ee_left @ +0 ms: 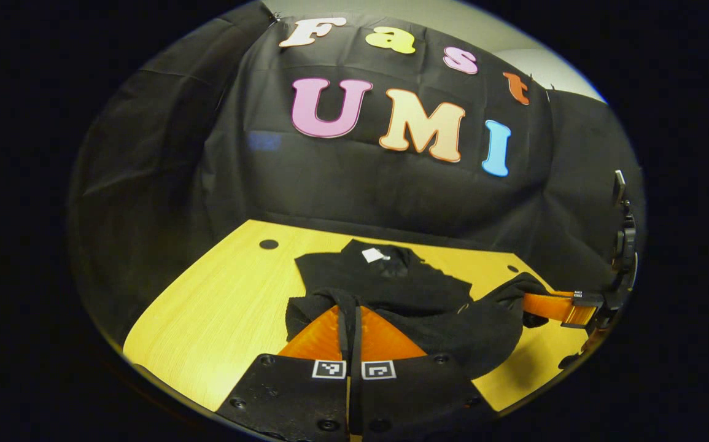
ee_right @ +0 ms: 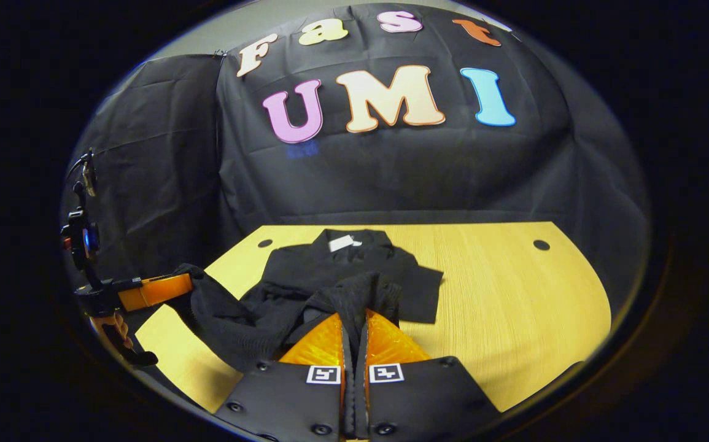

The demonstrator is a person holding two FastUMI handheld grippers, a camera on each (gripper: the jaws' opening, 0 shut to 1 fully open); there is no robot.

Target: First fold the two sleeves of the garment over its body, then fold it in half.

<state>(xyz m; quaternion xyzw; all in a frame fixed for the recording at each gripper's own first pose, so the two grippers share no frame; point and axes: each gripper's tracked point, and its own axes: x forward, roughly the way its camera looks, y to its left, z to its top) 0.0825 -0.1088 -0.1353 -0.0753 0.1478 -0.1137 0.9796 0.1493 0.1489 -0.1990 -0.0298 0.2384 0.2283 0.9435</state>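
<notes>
Garment [ee_left: 391, 288]: black, on table [ee_left: 219, 307], collar far, hem near. Left gripper view: left gripper [ee_left: 349, 316] pinched tight on one hem corner, lifted. Right gripper view: right gripper [ee_right: 354, 322] clamped on other corner [ee_right: 354, 294]. Fold in half runs straight ahead, hem toward collar [ee_right: 345, 242].

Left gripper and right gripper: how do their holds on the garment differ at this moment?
The left gripper pinches the black garment at its hem's left end, the right gripper at the right end. Each camera sees the other gripper off to its side, cloth draped from it. Shared: both are shut on lifted fabric above the yellow table.
</notes>
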